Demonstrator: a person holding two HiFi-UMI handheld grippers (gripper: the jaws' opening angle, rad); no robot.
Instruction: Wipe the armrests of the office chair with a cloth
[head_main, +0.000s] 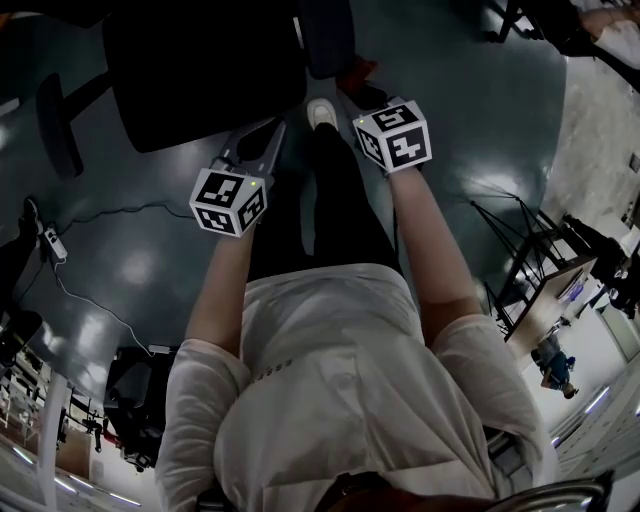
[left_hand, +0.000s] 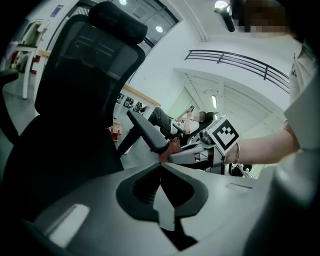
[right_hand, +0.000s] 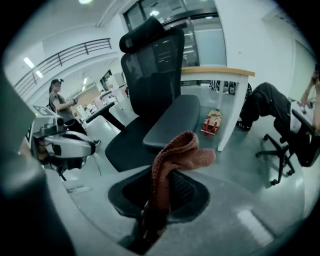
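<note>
Head view looks steeply down on a glossy dark floor (head_main: 130, 270), where a black office chair (head_main: 200, 60) stands in front of the person (head_main: 330, 380), who wears a white top and holds both forearms out toward it. Behind the chair, in the right gripper view, stands a wood-topped table (right_hand: 220, 74) on white legs. Another person (right_hand: 272, 107) sits well off to the right. The office chair has a tall mesh back topped by a headrest (left_hand: 117, 20), and one padded armrest (right_hand: 172, 120) reaches toward the right gripper's camera. The right gripper (right_hand: 161, 187) has its jaws clamped on a rust-brown knitted cloth (right_hand: 175, 155). The cloth rises out of the jaws, folds over at the top and sits at the near end of that armrest. In the left gripper view the cloth lies between the armrest's tip and the right gripper's jaws and seems to touch the tip. The left gripper (left_hand: 161, 166) is held beside the right one, nearer the seat, with its jaws brought together and nothing between them. The chair's other armrest (head_main: 58, 125) stands well apart at the head view's left, with neither gripper near it. A white shoe (head_main: 320, 113) shows between the two grippers. A power strip (head_main: 50, 245) with its cable lies on the floor at the left. A small red-and-yellow object (right_hand: 212, 120), too small to identify, lies on the floor by the table leg.
</note>
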